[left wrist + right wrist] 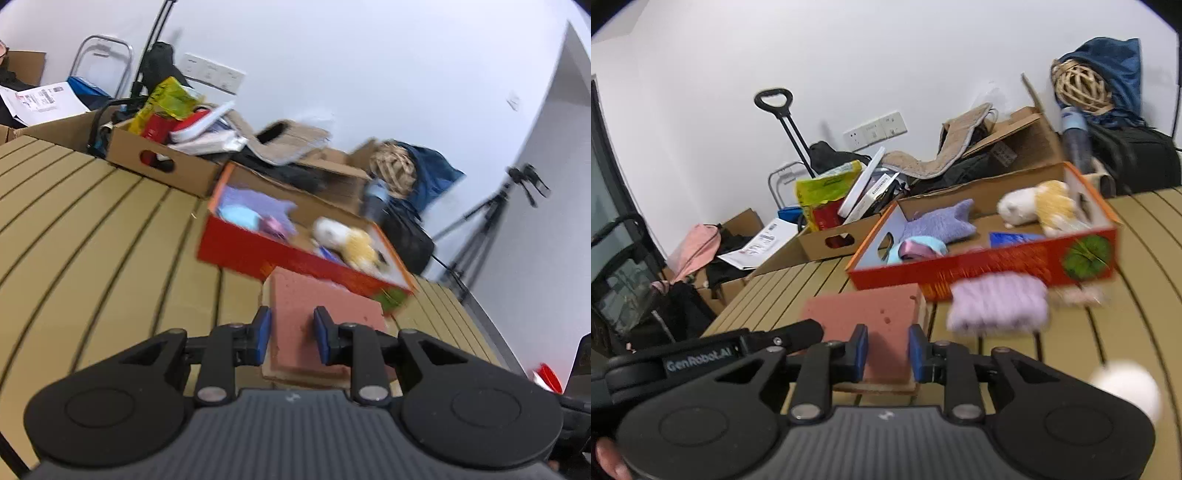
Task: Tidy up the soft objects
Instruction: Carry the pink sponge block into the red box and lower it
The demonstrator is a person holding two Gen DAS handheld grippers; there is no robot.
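Here, through the left wrist view, I see my left gripper [291, 334] pinching the pink sponge [317, 314] just before the red box [295, 258] on the slatted surface [92, 240]. Through the right wrist view, my right gripper [886, 352] likewise pinches the sponge [879, 314]; a lilac knit cloth [997, 302] lies beside it.

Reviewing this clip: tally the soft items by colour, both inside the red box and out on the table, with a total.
Pink/salmon: 2, the sponge block and a blurred pink item on the table.
Purple: 2, one cloth in the red box, one on the table.
Blue-and-pink: 1, in the box.
White-and-yellow: 1, plush toy.
Total: 6
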